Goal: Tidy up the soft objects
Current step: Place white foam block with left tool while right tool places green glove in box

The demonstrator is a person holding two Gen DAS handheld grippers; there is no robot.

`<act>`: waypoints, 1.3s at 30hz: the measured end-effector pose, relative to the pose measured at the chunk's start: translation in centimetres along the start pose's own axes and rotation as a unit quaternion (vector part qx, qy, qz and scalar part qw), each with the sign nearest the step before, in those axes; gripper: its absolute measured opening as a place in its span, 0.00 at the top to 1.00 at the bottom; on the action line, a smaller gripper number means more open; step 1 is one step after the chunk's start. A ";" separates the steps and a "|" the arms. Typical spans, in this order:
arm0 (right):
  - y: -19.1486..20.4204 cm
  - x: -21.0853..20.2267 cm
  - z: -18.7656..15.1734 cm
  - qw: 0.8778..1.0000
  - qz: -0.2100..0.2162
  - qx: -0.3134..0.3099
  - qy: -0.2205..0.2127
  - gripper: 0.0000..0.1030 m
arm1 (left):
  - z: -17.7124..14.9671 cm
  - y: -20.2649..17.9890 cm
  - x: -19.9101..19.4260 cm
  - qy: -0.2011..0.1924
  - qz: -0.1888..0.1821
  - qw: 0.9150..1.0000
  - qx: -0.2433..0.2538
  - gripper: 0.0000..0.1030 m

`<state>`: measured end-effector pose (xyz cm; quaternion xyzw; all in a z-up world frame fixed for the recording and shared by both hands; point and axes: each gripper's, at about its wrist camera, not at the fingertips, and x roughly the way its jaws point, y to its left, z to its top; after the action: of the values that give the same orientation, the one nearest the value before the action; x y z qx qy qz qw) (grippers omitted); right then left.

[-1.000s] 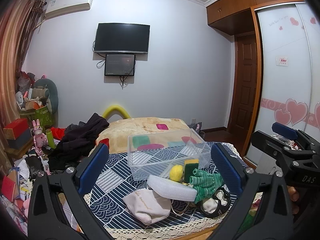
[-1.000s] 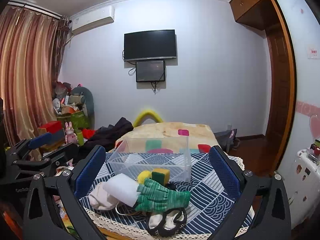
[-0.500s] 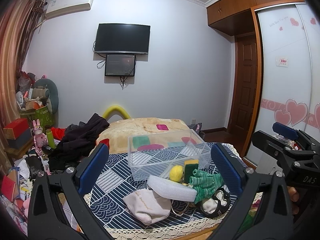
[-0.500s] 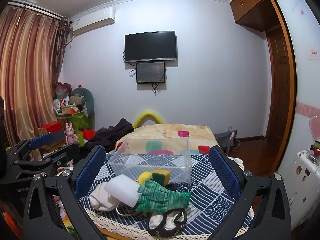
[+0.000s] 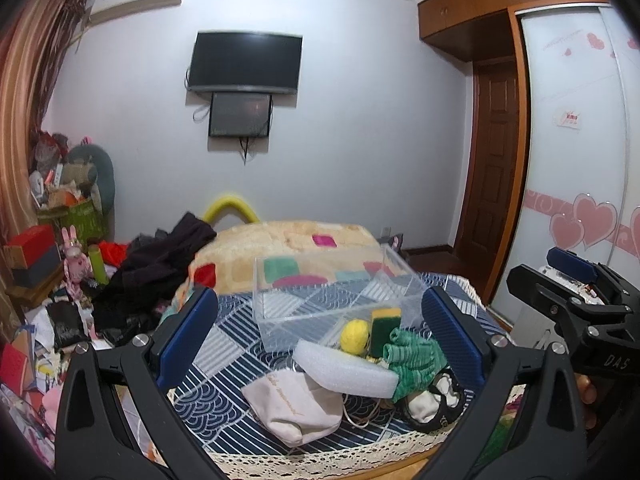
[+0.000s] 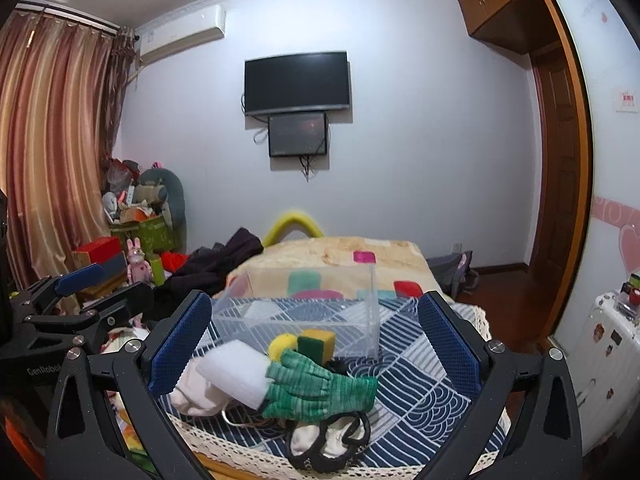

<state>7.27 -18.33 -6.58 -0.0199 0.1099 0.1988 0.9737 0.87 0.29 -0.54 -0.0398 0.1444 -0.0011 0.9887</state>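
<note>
A clear plastic box (image 5: pixel 332 292) (image 6: pixel 304 312) stands on the blue patterned tablecloth (image 5: pixel 224 364). In front of it lie a white foam pad (image 5: pixel 344 368) (image 6: pixel 236 372), a yellow ball (image 5: pixel 354 334) (image 6: pixel 282 346), a green-and-yellow sponge (image 5: pixel 384 330) (image 6: pixel 318 344), a green knit glove (image 5: pixel 416 356) (image 6: pixel 316 388), a cream pouch (image 5: pixel 296 404) (image 6: pixel 192 394) and a black-and-white item (image 5: pixel 432 400) (image 6: pixel 328 444). My left gripper (image 5: pixel 320 332) is open and empty above the pile. My right gripper (image 6: pixel 312 344) is open and empty, facing the same pile.
A bed with a beige blanket (image 5: pixel 288 244) and dark clothes (image 5: pixel 160 268) lies behind the table. Clutter and boxes (image 5: pixel 44 272) fill the left floor. A wardrobe and door (image 5: pixel 496 168) stand at the right. A white suitcase (image 6: pixel 600 360) stands at the right.
Both grippers have shifted only slightly; the scene and objects stay as they were.
</note>
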 end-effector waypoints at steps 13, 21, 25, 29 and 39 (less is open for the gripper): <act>-2.1 6.5 -4.8 0.993 -0.001 0.015 0.119 0.00 | -4.1 0.2 8.3 0.134 -0.021 0.991 -0.009 0.00; -2.6 9.2 -7.0 0.983 0.016 0.032 0.178 0.00 | -6.8 0.2 11.9 0.195 -0.026 0.980 -0.009 0.00; -3.0 10.5 -7.9 0.976 0.033 0.055 0.208 0.00 | -7.6 0.9 13.0 0.214 -0.049 0.975 -0.032 0.15; -2.8 10.9 -8.6 0.972 0.046 0.063 0.221 0.00 | -8.1 1.0 13.0 0.221 -0.074 0.972 -0.035 0.41; -1.4 10.7 -8.5 0.973 0.078 0.023 0.216 0.57 | -7.3 0.0 10.9 0.191 -0.069 0.979 -0.002 0.63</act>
<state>15.68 -16.20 -17.24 -0.0310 0.3232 0.2622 0.9088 9.18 -0.47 -10.63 -0.0503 0.3273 -0.0770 0.9404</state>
